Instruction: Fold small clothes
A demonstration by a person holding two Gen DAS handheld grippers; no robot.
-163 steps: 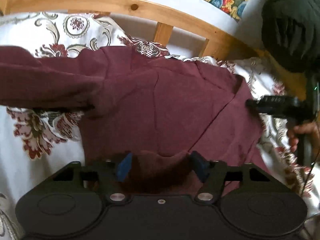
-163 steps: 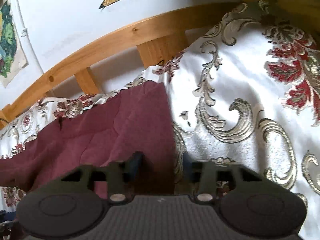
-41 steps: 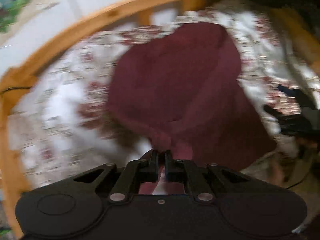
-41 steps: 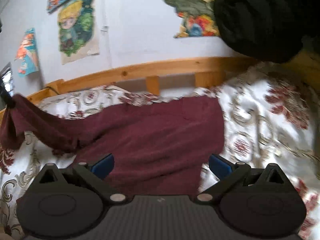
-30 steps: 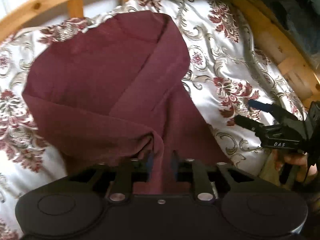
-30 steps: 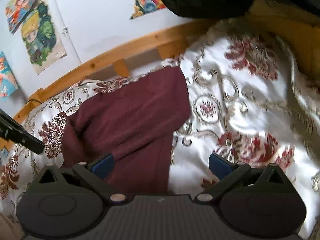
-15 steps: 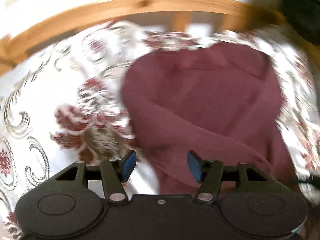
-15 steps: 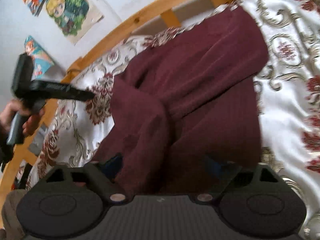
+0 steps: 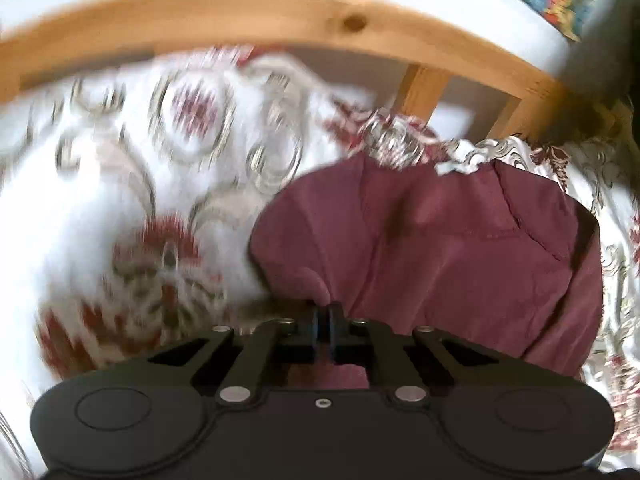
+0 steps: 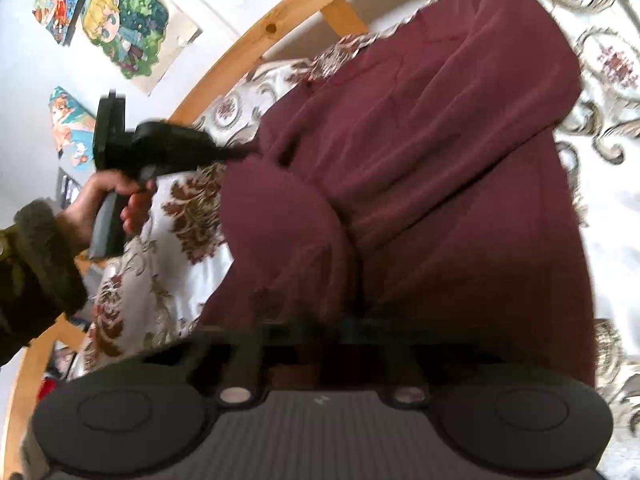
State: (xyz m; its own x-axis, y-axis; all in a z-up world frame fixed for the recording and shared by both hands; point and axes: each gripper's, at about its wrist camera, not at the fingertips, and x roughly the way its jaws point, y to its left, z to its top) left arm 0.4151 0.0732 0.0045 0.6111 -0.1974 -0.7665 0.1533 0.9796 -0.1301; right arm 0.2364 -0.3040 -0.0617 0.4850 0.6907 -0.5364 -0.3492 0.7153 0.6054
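On the left of the right wrist view, cartoon posters (image 10: 120, 20) are seen on the wall, and below them a hand (image 10: 108, 204) in a dark furry sleeve (image 10: 32, 276) is wrapped around the handle of the left gripper (image 10: 244, 154), whose tip is pressed into the near left edge of the maroon garment (image 10: 440, 168). In the left wrist view the left gripper (image 9: 325, 322) is seen with its jaws drawn together, a fold of the garment (image 9: 460, 256) pinched at their tips. The garment is laid on a white bedspread (image 9: 120, 208) with red and gold flourishes, partly folded, with a rounded flap doubled over its left part. The bedspread to the left is blurred. Behind it a wooden rail (image 9: 280, 20) is curved across the top. Further right in the right wrist view, the right gripper (image 10: 332, 320) is set low on the garment's near edge; its fingers are dark and blurred, but they are closed, and cloth is gathered at them. On the far right, bare bedspread (image 10: 608, 60) is visible.
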